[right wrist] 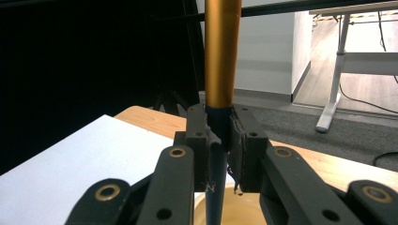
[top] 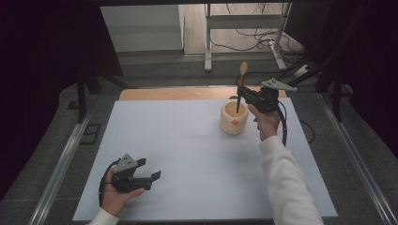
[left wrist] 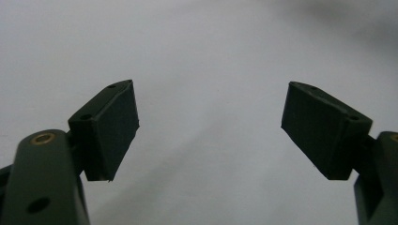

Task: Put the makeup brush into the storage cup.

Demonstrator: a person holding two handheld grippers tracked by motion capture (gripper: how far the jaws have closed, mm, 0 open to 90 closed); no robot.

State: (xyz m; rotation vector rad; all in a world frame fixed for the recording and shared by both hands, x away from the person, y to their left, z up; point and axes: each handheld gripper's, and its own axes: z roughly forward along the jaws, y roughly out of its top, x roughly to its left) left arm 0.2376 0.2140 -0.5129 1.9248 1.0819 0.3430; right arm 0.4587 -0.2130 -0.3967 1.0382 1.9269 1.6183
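High view has my right gripper [top: 244, 95] up over the wooden cup [top: 234, 118], which sits at the far right of the white board [top: 187, 154], so I'll use the cup as my reference for everything. The gripper is pinching a spoon [top: 241, 86] around the middle of its shaft: wooden bowl end pointing up, dark lower end dipping down inside the cup's mouth. I'm holding it close to upright, I'd say so it can go straight in or out without knocking the rim and tipping the cup.

Right gripper view backs that up: the pads [right wrist: 199, 145] are squeezed onto the shaft right where the gold part [right wrist: 220, 51] meets the dark section, with the cup's pale rim [right wrist: 244, 206] directly below. Gripping there keeps the spoon from swinging.

My left gripper [top: 149, 178] is way off from the cup, near the front left of the board, jaws spread wide with nothing between them. In the left gripper view I see just the two pads [left wrist: 110, 129] over bare board. It's parked there to stay out of the way.
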